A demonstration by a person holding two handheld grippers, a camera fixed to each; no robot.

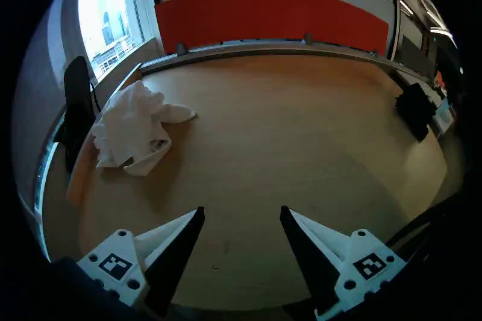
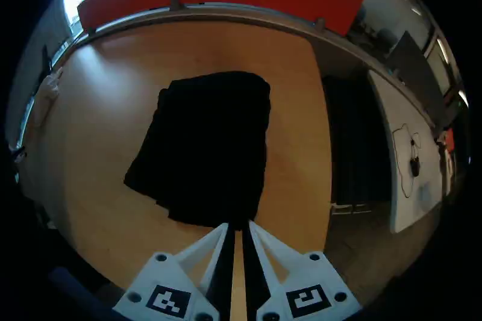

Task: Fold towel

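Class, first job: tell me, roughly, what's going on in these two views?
A person works at a wooden table with a gripper in each hand. The left gripper is open and empty; a crumpled white towel lies ahead to its left, not yet folded. The right gripper is all but shut, its tips at the near edge of a folded black towel lying flat.

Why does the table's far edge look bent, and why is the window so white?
In the left gripper view, daylight overexposes the window, so it looks washed out beside the dimmer room, while the white towel stays sharp. In the right gripper view, the fisheye lens bows the straight rail at the table's far edge into an arc, and the black towel is so dark its folds barely show.
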